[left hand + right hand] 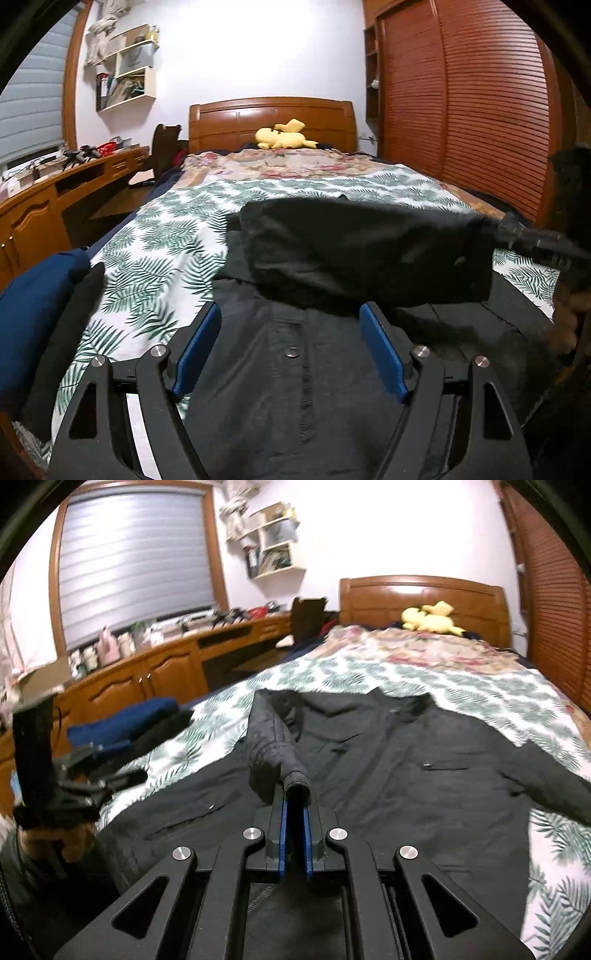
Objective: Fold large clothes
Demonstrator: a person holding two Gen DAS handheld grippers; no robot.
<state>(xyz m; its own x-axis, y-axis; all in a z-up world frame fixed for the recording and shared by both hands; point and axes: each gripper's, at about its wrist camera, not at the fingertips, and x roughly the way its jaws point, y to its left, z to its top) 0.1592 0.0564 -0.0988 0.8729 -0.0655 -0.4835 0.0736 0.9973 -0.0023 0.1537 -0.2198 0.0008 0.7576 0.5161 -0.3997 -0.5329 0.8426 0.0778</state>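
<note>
Lighting: your room is evenly lit, white wall [258,48] glaring. Quality: strong fisheye bending, dark corners, motion blur on sleeve [369,251].

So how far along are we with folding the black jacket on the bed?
Early. Done: the black jacket lies spread front-up on the leaf-print bedspread, and folded dark clothes sit beside it. In hand: the right gripper is shut on a sleeve cuff, carrying the sleeve across the chest. Left: the other sleeve and the body folds; the left gripper is open, holding nothing.
</note>
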